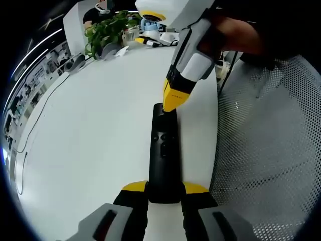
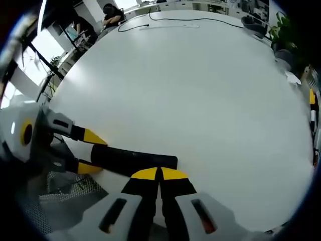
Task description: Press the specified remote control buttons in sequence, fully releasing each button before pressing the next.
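Observation:
A long black remote [image 1: 163,155] lies on the white table [image 1: 90,125], pointing away from me. My left gripper [image 1: 164,187] is shut on its near end, a yellow fingertip on each side. My right gripper [image 1: 173,100] comes down from above, held by a hand, with its yellow tips closed together and touching the remote's far end above the round buttons. In the right gripper view, the right gripper [image 2: 160,173] is shut, its tips over the remote [image 2: 133,159]. The left gripper [image 2: 90,152] clamps the remote's other end at the left.
A grey mesh chair [image 1: 271,150] stands beyond the table's right edge. Potted plants [image 1: 108,30] and small items [image 1: 150,35] crowd the far end. A thin cable [image 1: 35,130] runs along the left side. The wide white tabletop [image 2: 200,90] stretches ahead, where a person [image 2: 113,15] sits.

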`<state>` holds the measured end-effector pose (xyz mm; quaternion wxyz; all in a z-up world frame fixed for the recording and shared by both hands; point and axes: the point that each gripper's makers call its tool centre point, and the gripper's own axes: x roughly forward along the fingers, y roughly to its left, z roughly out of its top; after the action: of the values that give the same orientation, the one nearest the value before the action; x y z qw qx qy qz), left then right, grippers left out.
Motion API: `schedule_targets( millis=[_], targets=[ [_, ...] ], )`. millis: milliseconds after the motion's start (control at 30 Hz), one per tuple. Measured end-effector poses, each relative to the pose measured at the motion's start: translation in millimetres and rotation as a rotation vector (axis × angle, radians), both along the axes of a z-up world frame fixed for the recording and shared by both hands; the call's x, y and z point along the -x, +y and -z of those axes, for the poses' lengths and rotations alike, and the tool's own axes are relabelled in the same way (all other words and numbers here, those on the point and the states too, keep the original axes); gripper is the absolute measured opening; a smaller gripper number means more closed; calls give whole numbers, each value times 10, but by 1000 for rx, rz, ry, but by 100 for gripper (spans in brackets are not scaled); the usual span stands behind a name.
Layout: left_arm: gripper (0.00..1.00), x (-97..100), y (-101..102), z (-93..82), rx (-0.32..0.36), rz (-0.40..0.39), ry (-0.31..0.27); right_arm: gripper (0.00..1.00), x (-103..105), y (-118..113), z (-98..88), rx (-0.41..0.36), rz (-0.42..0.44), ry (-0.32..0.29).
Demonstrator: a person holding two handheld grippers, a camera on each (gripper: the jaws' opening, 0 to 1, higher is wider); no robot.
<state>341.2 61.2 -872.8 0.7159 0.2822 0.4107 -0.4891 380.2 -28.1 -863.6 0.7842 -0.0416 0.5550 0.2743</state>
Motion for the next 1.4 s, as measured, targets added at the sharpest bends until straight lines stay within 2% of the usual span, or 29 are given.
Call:
schedule_targets(
  millis=[367, 700, 1167, 1400],
  targets=[
    [25, 3, 1, 0, 3, -4, -2, 0, 9, 19, 4, 70, -56, -33],
    [25, 6, 1, 0, 2, 9, -6, 0, 5, 6, 3, 73, -62, -44],
    [24, 8, -4, -4, 6, 39, -4, 0, 17, -1, -2, 52, -53, -14],
    [24, 20, -17, -6, 3, 60, -6, 0, 48, -27, -2, 46, -39, 26]
  ],
)
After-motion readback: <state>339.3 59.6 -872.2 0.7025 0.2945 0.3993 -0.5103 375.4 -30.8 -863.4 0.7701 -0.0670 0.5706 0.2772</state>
